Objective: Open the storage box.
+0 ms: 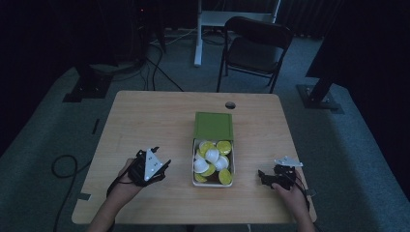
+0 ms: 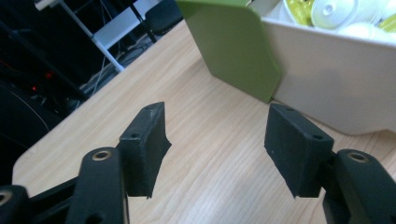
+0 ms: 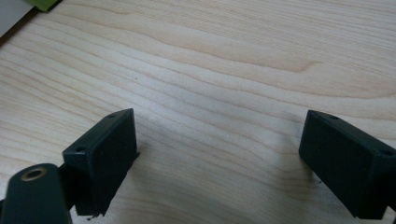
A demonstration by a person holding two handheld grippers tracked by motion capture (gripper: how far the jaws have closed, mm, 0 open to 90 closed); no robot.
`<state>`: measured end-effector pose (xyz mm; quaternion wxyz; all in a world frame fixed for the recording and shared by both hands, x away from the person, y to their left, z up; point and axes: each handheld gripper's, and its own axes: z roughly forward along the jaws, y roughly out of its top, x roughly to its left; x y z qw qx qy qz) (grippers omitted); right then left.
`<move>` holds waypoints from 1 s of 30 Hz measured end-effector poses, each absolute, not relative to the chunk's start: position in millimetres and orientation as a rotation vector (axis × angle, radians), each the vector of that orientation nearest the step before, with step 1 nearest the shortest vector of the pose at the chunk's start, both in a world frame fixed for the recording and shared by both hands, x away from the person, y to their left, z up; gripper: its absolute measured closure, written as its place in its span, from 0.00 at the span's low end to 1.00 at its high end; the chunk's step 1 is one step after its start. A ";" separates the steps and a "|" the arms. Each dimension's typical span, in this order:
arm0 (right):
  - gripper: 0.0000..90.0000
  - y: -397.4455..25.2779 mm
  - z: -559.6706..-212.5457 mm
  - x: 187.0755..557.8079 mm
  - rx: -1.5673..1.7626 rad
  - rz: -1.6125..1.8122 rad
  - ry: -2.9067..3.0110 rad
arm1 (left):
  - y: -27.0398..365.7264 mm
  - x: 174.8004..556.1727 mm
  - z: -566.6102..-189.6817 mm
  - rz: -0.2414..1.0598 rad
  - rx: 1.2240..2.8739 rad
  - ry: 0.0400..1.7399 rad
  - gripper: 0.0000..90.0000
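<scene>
left gripper (image 1: 162, 164): jaws apart, empty, beside the box (image 1: 213, 182)
right gripper (image 1: 262, 176): jaws wide apart, over bare table (image 1: 145, 121)
box: holds yellow and white capsules (image 1: 212, 155)

Dim lab: stand bases (image 1: 319, 96); floor cables (image 1: 157, 65); folding chair (image 1: 255, 48)

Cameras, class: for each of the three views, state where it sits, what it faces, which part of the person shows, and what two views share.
High view: above the person's side, facing forward and down on the light wooden table; forearms, both hands, left gripper and right gripper show.
Left gripper view: rides the left gripper, facing the white box with green lid; jaws apart.
Right gripper view: rides the right gripper, facing bare tabletop; jaws apart.
Shared: high and left gripper views both show the box.
</scene>
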<state>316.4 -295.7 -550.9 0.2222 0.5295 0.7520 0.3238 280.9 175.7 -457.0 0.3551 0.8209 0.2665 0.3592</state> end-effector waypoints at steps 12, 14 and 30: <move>0.12 -295.7 -550.9 316.4 1.463 0.895 2.077 | 203.3 281.6 -479.7 0.805 2.129 0.771 0.31; 0.12 -295.6 -550.9 316.4 1.464 0.896 2.077 | 208.2 281.2 -484.2 0.775 2.119 0.776 0.27; 0.12 -295.6 -550.9 316.4 1.463 0.896 2.077 | 238.9 280.3 -507.9 0.631 2.095 0.892 0.10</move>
